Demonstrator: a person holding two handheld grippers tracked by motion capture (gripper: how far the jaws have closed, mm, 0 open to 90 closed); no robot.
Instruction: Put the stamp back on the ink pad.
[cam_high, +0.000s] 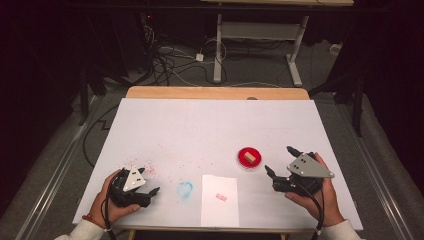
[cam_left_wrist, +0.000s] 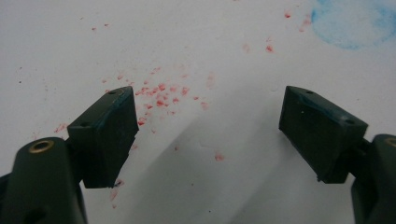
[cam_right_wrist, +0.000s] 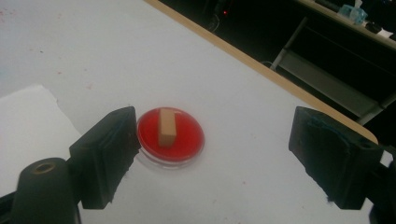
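The right hand-held gripper (cam_high: 281, 166) has its jaws spread wide and empty, and it points toward the red dish (cam_high: 249, 157) just beyond its tips; in the right gripper view the dish (cam_right_wrist: 171, 136) sits between the jaws, closer to the left one, with a small wooden block (cam_right_wrist: 166, 127) standing in its red middle. That aim suggests the block is what the work turns on, probably a stamp resting on its ink pad, and the jaws look open wide enough to close on it, though they stand apart from it now. Just left of that gripper a white sheet (cam_high: 219, 199) lies at the desk's near edge with a faint red mark (cam_high: 221, 197) on it, likely placed there so a stamped print lands within easy reach. The left hand-held gripper (cam_high: 148, 181) is also open and holds nothing, resting low over the desk (cam_high: 210, 125) near the person's side, seemingly waiting or ready to steady the sheet. Under its jaws lie red specks (cam_left_wrist: 161, 95), and a blue smudge (cam_high: 184, 189) marks the surface between it and the sheet.
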